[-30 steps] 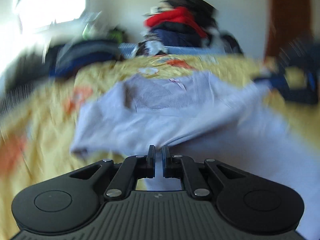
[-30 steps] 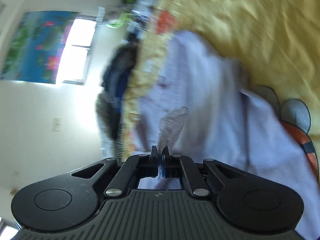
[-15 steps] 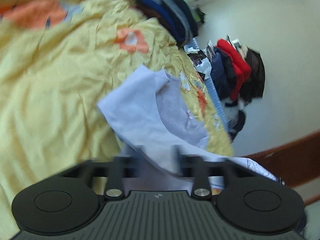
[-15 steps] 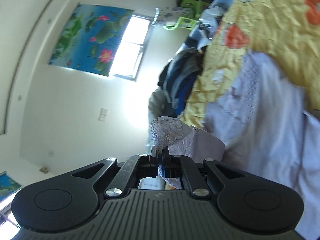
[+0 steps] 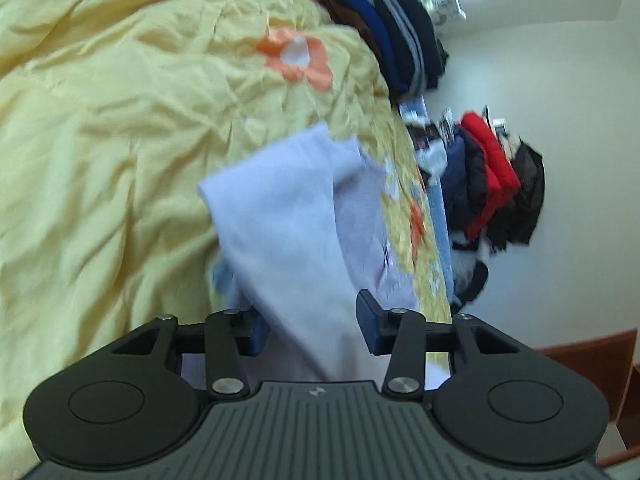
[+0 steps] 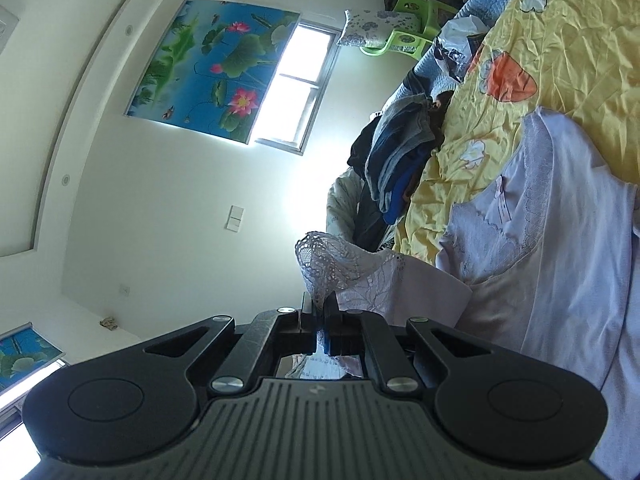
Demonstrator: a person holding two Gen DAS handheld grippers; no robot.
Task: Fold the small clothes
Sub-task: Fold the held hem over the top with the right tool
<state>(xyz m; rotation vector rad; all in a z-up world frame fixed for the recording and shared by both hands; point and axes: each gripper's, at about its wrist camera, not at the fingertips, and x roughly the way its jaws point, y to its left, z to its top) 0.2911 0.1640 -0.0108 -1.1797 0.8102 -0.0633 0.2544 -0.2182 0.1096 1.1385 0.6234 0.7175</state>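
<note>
Lavender cotton garment with lace trim (image 6: 560, 240) lies spread on the crumpled yellow bedsheet printed with orange flowers (image 5: 120, 140). Its lace edge (image 6: 332, 264) is pinched tight in the right gripper (image 6: 319, 320), lifted off the sheet. The left gripper (image 5: 312, 328) has just been closing from a wider spread; its jaws stand partly apart with a band of the lavender fabric (image 5: 288, 232) running between them, the blue pads (image 5: 366, 320) not clearly pressing it. A pile of dark folded clothes (image 5: 392, 32) sits at the bed's far edge, and red and dark coats (image 5: 492, 176) hang on the white wall. A lotus-pond poster (image 6: 212, 64) hangs beside the bright window (image 6: 296, 92).
</note>
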